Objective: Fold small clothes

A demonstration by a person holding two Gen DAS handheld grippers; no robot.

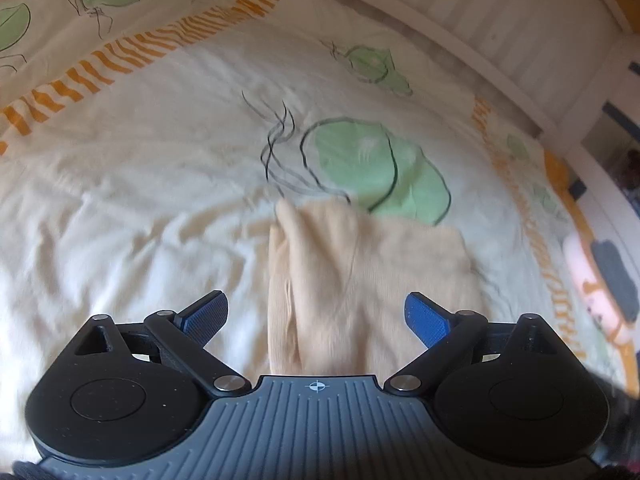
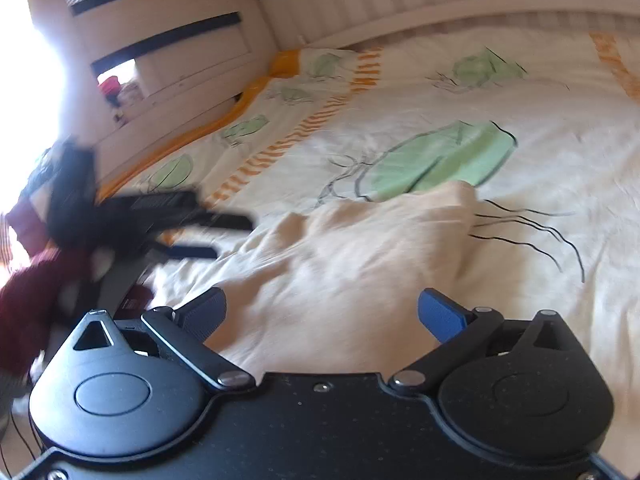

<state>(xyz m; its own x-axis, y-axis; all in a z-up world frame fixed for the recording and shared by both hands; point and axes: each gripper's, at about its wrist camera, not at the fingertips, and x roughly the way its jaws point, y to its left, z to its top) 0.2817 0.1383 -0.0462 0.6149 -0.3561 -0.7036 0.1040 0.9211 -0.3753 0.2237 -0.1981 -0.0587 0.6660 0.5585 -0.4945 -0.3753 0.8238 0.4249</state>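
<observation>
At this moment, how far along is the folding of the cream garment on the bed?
Done: the cream knit garment lies doubled over on the leaf-print bedspread. In hand: nothing; the left gripper and the right gripper both stand open over it. Left: probably another fold or smoothing; its edges look uneven, though blur limits certainty.

No writing, label, brand or number can be read anywhere.
</observation>
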